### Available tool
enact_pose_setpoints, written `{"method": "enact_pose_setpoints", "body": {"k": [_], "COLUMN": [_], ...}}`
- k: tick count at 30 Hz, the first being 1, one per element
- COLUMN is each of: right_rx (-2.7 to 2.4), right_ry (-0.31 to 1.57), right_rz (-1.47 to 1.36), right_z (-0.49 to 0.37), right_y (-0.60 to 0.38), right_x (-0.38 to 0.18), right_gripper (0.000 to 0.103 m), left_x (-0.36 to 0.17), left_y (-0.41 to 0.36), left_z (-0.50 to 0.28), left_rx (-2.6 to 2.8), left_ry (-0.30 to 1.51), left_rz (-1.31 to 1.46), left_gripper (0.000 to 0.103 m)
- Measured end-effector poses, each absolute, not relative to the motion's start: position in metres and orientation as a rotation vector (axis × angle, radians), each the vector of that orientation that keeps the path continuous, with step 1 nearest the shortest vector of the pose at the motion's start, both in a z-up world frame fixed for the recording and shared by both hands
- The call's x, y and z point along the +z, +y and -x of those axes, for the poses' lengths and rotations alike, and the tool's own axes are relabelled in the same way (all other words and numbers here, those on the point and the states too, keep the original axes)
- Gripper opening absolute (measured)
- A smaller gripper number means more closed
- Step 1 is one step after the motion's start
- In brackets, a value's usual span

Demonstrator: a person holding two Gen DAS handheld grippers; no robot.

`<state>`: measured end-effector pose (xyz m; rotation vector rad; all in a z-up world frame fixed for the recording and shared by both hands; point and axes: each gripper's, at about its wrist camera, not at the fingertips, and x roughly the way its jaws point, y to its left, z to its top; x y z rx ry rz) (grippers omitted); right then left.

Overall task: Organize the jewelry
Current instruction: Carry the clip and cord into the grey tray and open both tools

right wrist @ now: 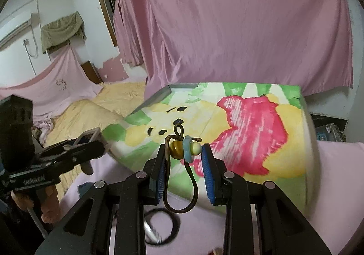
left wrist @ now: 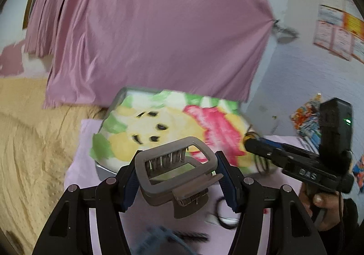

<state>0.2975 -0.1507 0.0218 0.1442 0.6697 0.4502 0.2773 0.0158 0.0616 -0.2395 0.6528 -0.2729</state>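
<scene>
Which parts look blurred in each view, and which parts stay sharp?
Left wrist view: the hair claw in the left gripper is sharp; the tray is smeared. Right wrist view: the hair tie in the right gripper is sharp; the tray's right edge is blurred.
</scene>
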Motion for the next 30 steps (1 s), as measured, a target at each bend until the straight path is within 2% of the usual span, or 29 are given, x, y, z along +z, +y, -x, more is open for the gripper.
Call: {"method": "enact_pose_setpoints", "body": {"k": [7,20,24,26,29,30], "right_rx": [0.444,0.43,0.41,0.407,0.394,0.385], "right_ry": [0.756,0.821,0.839,0.842,0.834,0.826], "right_rz": [-0.11,-0.096,-0.103,-0.111,-0.108,-0.107], "right_z": [-0.322,-0.331,-0.333,-0.333,-0.33,-0.329], "right_y": [-0.133,-0.132,-0.133,-0.133,-0.134,-0.135], "right_x": [0.001,-0.018,-0.022,-0.023,-0.021,-0.019], "right_gripper": [0.026,0.027,0.04,0.042,0.043,0.047], "left_x": [0.042,0.03,0.026,0.027,0.027,0.028], "left_y": [0.029,0.028,0.028,0.03,0.031,0.031], "left_z": [-0.325,-0.341,-0.344,-0.343,-0.34,-0.339], "left_rx": [-0.239,-0.201,-0.219,-0.219,-0.223,-0.222], "left_ry": [0.772,0.828,0.876,0.871,0.868,0.863], "left_rz": [0.263,0.241,0.249,0.253,0.256,0.254], "left_gripper": [0.059,0.06,0.07,0.076,0.077,0.077]}}
